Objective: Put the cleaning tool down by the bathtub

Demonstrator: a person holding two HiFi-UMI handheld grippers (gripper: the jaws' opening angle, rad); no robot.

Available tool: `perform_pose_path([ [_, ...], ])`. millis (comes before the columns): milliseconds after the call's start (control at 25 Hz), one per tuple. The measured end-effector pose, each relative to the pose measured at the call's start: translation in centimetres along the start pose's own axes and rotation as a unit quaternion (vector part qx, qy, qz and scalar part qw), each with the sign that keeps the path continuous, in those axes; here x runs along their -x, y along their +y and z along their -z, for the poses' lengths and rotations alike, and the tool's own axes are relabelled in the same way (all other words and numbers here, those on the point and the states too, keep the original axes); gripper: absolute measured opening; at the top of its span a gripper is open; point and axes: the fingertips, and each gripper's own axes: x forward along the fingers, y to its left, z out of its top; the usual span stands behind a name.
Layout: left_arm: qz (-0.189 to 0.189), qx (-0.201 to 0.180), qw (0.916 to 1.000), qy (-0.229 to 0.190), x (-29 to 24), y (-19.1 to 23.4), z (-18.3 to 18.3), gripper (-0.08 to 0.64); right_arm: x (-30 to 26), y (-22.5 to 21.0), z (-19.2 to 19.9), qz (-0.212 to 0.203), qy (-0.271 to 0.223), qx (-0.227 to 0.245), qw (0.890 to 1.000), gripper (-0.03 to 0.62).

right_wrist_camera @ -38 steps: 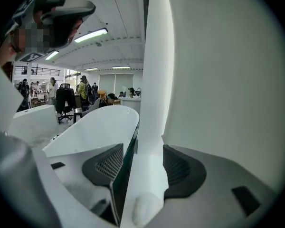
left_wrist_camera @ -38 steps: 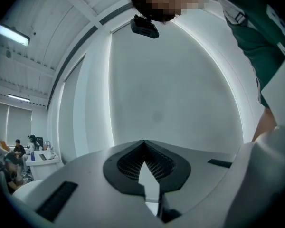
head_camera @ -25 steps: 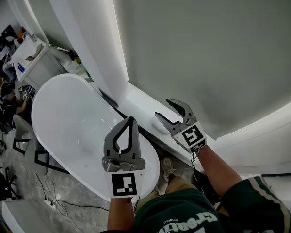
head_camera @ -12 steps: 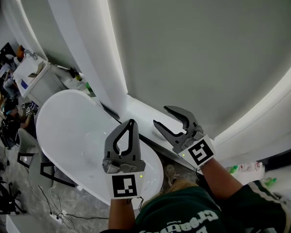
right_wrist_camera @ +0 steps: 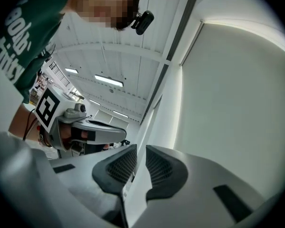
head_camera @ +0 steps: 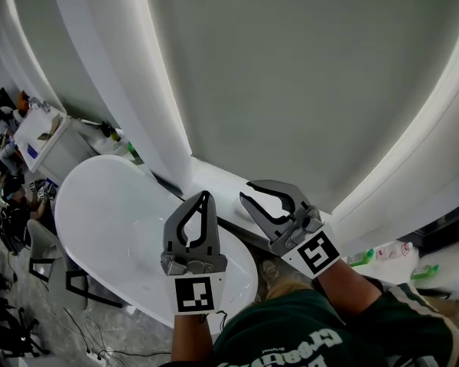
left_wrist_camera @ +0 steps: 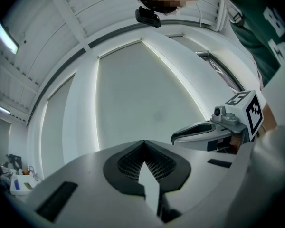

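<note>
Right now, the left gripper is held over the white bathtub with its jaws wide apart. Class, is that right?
Not quite. The left gripper has its jaws closed together, tips touching and nothing between them, as the left gripper view shows. It is indeed held over the white bathtub.

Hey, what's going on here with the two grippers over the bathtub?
A person stands at the near end of a white bathtub with a gripper in each hand, both raised and pointing toward the grey wall. The left gripper is shut with nothing in it. The right gripper has just been closing its jaws; a narrow gap remains and nothing is between them. No cleaning tool shows in either gripper, so neither is handling anything right now.
</note>
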Motion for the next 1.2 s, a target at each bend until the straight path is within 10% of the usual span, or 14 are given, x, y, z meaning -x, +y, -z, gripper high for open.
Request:
perform_pose_path([
  [1200, 0.04, -0.024, 0.9988, -0.015, -0.4, -2.9, -1.5, 0.006, 1.6, 0.0, -2.0, 0.013, -0.013, -0.002, 1.0, 0.012],
])
